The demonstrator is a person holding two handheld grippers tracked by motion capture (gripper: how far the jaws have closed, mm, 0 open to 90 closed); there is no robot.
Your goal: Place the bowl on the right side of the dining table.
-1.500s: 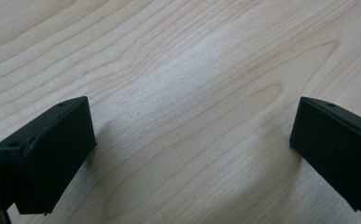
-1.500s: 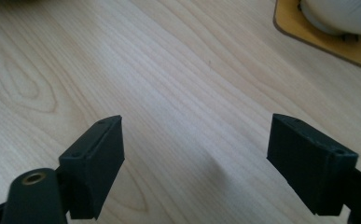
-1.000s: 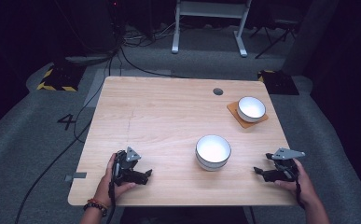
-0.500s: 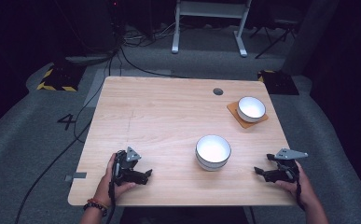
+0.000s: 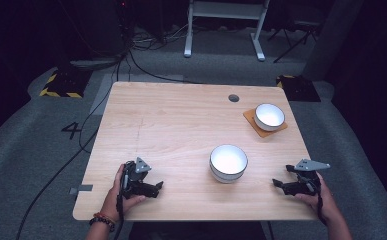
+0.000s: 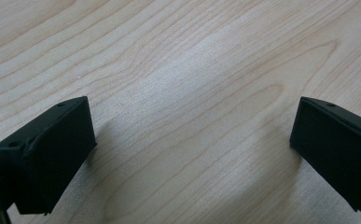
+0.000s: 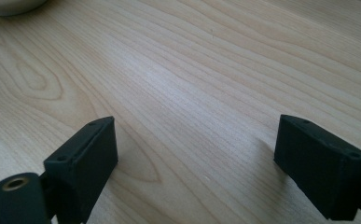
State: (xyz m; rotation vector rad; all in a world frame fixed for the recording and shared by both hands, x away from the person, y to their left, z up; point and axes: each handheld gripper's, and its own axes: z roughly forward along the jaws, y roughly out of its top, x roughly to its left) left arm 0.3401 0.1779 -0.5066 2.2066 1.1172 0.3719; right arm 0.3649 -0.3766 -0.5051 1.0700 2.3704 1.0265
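The left gripper is held low at the near left of the wooden table, its jaws spread wide over bare wood with nothing between them. The right gripper is held near the table's near right edge, jaws likewise parted and empty. A large white bowl is seen between the two grippers, nearer the right one, untouched. A smaller white bowl is set on an orange coaster farther back on the right
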